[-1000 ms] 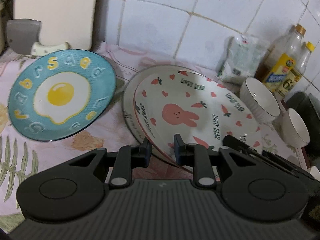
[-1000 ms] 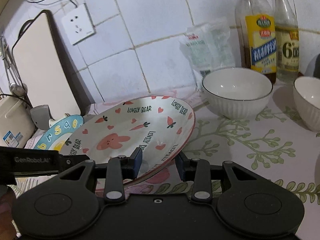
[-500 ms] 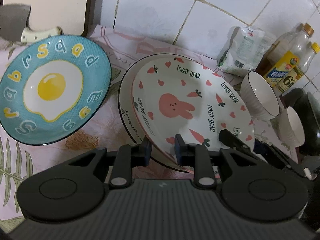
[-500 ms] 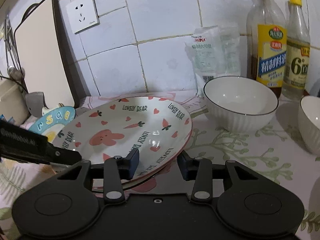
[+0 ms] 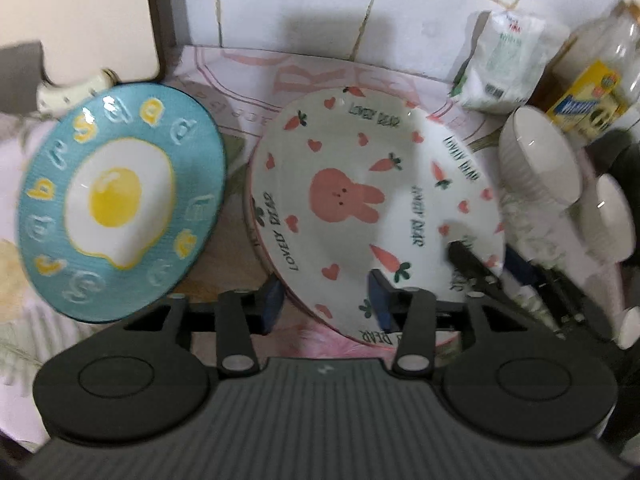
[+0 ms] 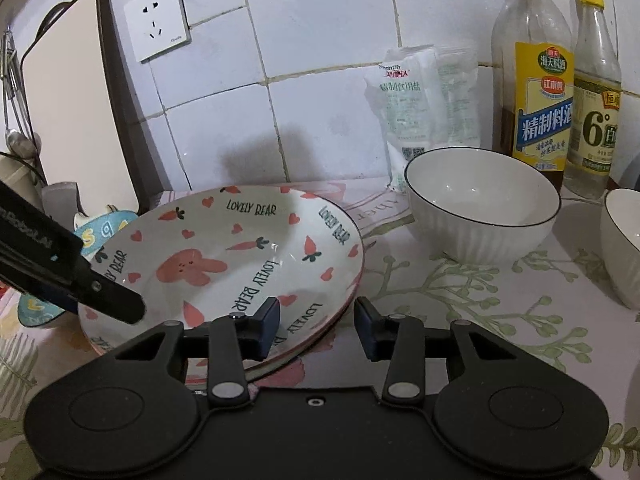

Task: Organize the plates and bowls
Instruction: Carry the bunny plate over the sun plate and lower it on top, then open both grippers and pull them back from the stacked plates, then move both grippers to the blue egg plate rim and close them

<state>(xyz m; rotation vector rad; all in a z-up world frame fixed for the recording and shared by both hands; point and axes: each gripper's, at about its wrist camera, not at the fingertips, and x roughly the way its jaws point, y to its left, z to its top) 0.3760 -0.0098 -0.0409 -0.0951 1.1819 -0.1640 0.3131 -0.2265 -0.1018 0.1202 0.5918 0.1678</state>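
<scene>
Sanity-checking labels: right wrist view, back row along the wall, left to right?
Cutting board → wall socket → salt bag → brown-liquid bottle with yellow label → clear bottle with yellow cap.

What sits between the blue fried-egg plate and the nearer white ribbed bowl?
The white rabbit-and-carrot plate sits between the blue fried-egg plate and the white ribbed bowl, stacked on another plate. The left wrist view shows it.

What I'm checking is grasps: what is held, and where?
Nothing: left tool, jaws opening, and right tool both straddle the bunny plate rim without pressing.
</scene>
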